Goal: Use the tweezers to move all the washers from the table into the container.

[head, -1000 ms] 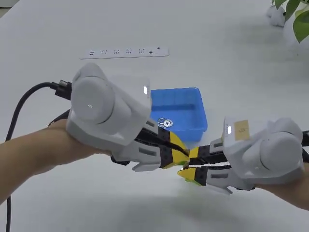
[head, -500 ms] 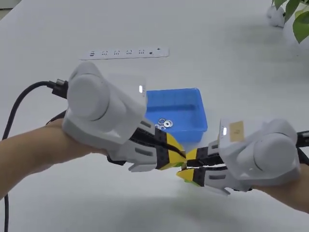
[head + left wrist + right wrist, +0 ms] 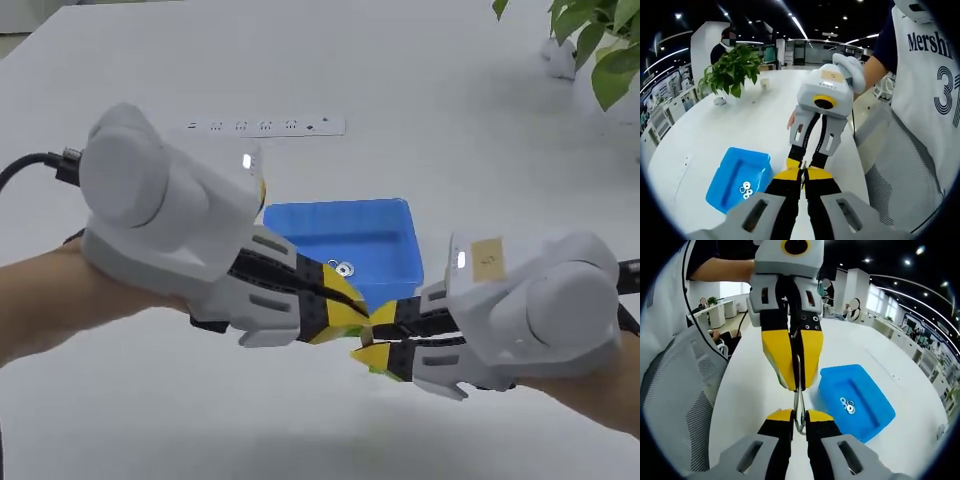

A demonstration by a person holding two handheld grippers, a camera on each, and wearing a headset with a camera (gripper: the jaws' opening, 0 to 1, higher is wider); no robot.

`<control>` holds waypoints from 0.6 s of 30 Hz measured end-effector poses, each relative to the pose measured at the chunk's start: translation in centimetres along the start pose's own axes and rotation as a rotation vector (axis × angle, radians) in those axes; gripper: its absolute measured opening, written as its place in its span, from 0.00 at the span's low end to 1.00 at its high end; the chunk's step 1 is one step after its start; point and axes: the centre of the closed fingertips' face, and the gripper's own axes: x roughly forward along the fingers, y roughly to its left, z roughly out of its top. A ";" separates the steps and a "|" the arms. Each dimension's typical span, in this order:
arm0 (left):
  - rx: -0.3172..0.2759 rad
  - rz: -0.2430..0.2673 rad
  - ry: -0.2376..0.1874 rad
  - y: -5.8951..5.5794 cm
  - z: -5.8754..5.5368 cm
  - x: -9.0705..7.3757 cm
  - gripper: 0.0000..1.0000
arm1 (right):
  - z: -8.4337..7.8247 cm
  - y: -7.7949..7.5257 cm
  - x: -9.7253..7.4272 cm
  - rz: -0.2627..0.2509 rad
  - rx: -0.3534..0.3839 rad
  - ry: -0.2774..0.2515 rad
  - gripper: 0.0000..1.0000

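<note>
Blue container [image 3: 370,235] sits on the white table [image 3: 450,120] with a small cluster of washers [image 3: 847,406] lying on its floor, toward the near wall in the head view. Just in front of it the 2 grippers meet tip to tip above the table. The left gripper [image 3: 355,312] has its yellow-tipped jaws pressed together on the thin metal tweezers [image 3: 799,402]. The right gripper [image 3: 365,350] faces it, jaws nearly closed too, with the other end of the tweezers pinched in the narrow gap between them. So both have hold of the 1 tool, which spans the short gap between the 2 sets of tips. Whether the tweezers carry a washer cannot be told. A white power strip [image 3: 265,126] lies well beyond the container, and a leafy plant [image 3: 600,50] stands at the far right.
</note>
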 end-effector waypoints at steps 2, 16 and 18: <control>0.007 0.009 -0.005 0.2 0.4 -0.5 0.06 | 0.5 -0.1 -0.1 -0.004 -0.003 -0.008 0.10; 0.091 0.033 -0.003 1.8 2.6 -2.6 0.06 | 3.6 -2.4 -0.9 -0.039 -0.073 -0.032 0.10; 0.108 0.044 -0.004 2.3 2.9 -2.8 0.06 | 3.9 -3.0 -0.8 -0.043 -0.078 -0.035 0.10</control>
